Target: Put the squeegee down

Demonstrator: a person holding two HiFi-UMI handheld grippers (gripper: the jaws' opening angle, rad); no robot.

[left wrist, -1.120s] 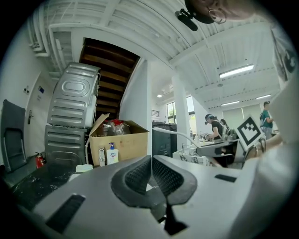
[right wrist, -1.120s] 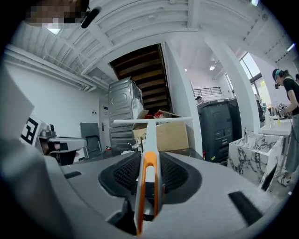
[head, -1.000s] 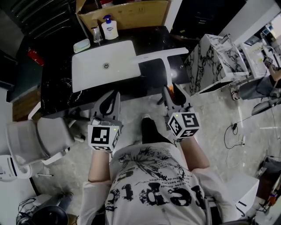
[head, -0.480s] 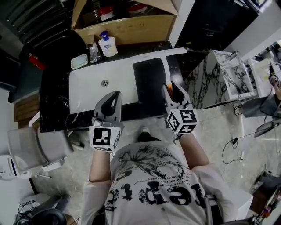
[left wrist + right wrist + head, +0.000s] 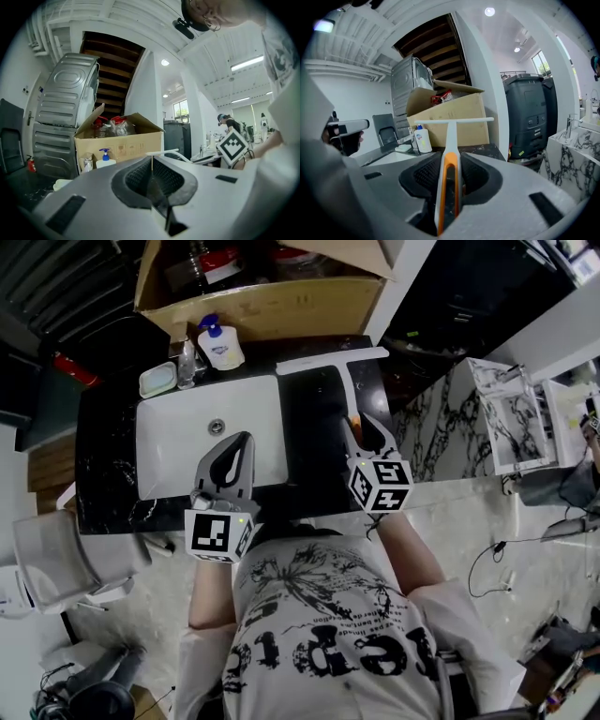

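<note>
The squeegee is white and T-shaped with an orange-trimmed handle. Its blade lies crosswise above the far part of the black countertop, right of the white sink. My right gripper is shut on the handle, and the blade sticks out ahead of the jaws. In the left gripper view my left gripper has its pads together with nothing between them. In the head view that left gripper hovers over the sink's near right corner.
A soap bottle, a tap and a soap dish stand behind the sink. An open cardboard box sits at the counter's back. A marble-patterned cabinet is at the right, and a grey chair at the left.
Both grippers have moved forward from in front of the counter to over it. The squeegee went along in the right gripper, its blade now near the counter's back edge.
</note>
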